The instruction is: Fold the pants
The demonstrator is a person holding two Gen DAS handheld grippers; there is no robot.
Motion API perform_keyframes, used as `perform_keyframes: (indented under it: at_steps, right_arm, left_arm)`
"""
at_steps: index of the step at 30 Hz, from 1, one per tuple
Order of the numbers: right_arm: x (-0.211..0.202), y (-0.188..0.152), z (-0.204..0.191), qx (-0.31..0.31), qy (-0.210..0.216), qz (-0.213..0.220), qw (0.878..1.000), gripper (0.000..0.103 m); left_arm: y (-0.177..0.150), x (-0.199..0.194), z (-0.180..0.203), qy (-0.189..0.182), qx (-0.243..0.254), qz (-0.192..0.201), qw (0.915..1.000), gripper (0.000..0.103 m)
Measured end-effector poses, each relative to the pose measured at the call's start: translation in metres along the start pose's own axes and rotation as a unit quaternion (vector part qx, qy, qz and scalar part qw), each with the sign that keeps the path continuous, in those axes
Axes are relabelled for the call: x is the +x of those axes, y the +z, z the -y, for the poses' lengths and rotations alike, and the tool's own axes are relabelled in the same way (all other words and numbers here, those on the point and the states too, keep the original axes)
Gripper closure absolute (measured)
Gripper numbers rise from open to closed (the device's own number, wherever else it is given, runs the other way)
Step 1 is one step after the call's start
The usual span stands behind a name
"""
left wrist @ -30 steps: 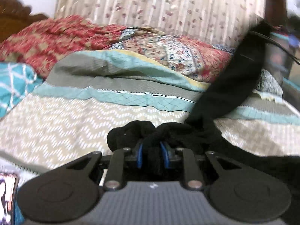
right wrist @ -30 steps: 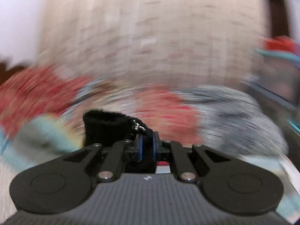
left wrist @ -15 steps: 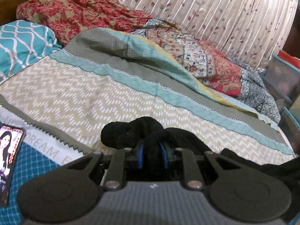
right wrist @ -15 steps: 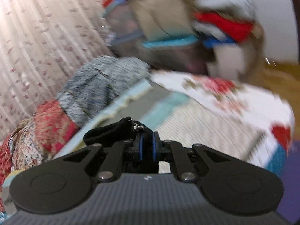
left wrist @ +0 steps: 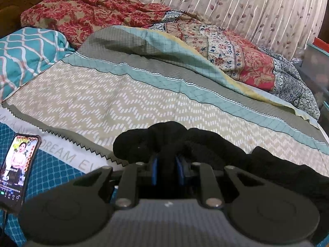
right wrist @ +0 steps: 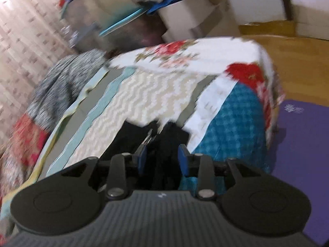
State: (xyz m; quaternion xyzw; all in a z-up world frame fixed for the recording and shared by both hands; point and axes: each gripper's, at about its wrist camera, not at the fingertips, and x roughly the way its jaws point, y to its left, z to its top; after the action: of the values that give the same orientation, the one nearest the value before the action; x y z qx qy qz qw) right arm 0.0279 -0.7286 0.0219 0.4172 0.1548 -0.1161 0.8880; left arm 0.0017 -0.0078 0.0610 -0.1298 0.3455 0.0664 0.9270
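Note:
The black pants (left wrist: 205, 144) lie bunched on the zigzag-patterned bedspread (left wrist: 102, 103), trailing off to the right. My left gripper (left wrist: 167, 170) is shut on a thick fold of them, low over the bed. In the right wrist view, which is blurred, my right gripper (right wrist: 162, 158) has its blue pads spread apart. The black pants (right wrist: 131, 135) lie on the bed just ahead of it and between the pads, not pinched.
A lit phone (left wrist: 18, 168) lies on the blue sheet at the near left. Crumpled quilts (left wrist: 236, 53) and a teal pillow (left wrist: 26, 53) line the bed's far side. The bed's corner (right wrist: 257, 61), wooden floor and a purple mat (right wrist: 298, 154) show on the right.
My right gripper has opened and let go of the pants, which now lie on the bed. It also swung toward the bed's corner. My left gripper keeps its hold.

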Motion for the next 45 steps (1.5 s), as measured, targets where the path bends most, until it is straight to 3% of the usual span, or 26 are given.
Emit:
perform_keyframes:
  at_steps: [4, 8, 14, 16, 17, 23, 27, 30, 34, 37, 40, 42, 43, 45]
  right_arm:
    - [0.000, -0.023, -0.007, 0.008, 0.069, -0.039, 0.997, 0.066]
    - [0.011, -0.020, -0.011, -0.001, 0.005, -0.012, 1.000, 0.066]
    - [0.037, -0.005, -0.015, -0.025, 0.002, -0.013, 1.000, 0.066]
    - [0.045, -0.001, -0.020, -0.048, -0.009, -0.020, 0.999, 0.078]
    - [0.045, 0.000, -0.022, -0.058, -0.014, -0.018, 0.998, 0.093]
    - [0.034, 0.035, -0.053, -0.059, 0.043, 0.026, 0.997, 0.094]
    - [0.055, 0.063, -0.087, -0.077, 0.051, -0.001, 0.996, 0.094]
    - [0.064, 0.061, -0.092, -0.093, 0.022, -0.008, 0.995, 0.094]
    - [0.041, 0.038, -0.075, -0.097, -0.015, 0.004, 0.995, 0.094]
    - [0.014, 0.015, -0.044, -0.088, -0.060, -0.004, 0.994, 0.094]
    - [0.005, -0.009, -0.005, -0.060, -0.098, -0.045, 0.992, 0.094]
    - [0.005, -0.016, 0.007, -0.046, -0.102, -0.058, 0.992, 0.089]
    - [0.001, -0.015, 0.008, -0.043, -0.102, -0.045, 0.993, 0.085]
    - [-0.011, -0.010, -0.001, -0.049, -0.110, 0.000, 0.993, 0.050]
  left_arm:
    - [0.009, -0.006, 0.003, -0.007, -0.001, 0.011, 0.9999, 0.085]
    - [0.018, -0.009, 0.005, -0.011, -0.001, 0.015, 0.9998, 0.085]
    - [0.018, -0.006, 0.009, -0.005, 0.002, 0.010, 0.9999, 0.085]
    - [0.019, -0.004, 0.008, -0.003, 0.001, 0.009, 1.0000, 0.085]
    - [0.021, -0.003, 0.008, -0.003, 0.000, 0.009, 1.0000, 0.085]
    - [0.046, 0.008, 0.004, -0.020, -0.024, 0.008, 0.9995, 0.085]
    - [0.072, 0.027, 0.005, -0.029, -0.038, 0.011, 0.9988, 0.085]
    - [0.084, 0.042, 0.009, -0.030, -0.041, 0.008, 0.9987, 0.085]
    - [0.089, 0.060, 0.009, -0.045, -0.049, -0.006, 0.9978, 0.086]
    - [0.083, 0.064, 0.009, -0.058, -0.050, -0.012, 0.9970, 0.086]
    - [0.074, 0.065, 0.006, -0.071, -0.057, -0.021, 0.9956, 0.086]
    - [0.068, 0.064, 0.006, -0.074, -0.058, -0.025, 0.9952, 0.086]
    - [0.065, 0.062, 0.007, -0.071, -0.057, -0.025, 0.9955, 0.086]
    - [0.063, 0.057, 0.007, -0.068, -0.054, -0.022, 0.9960, 0.086]
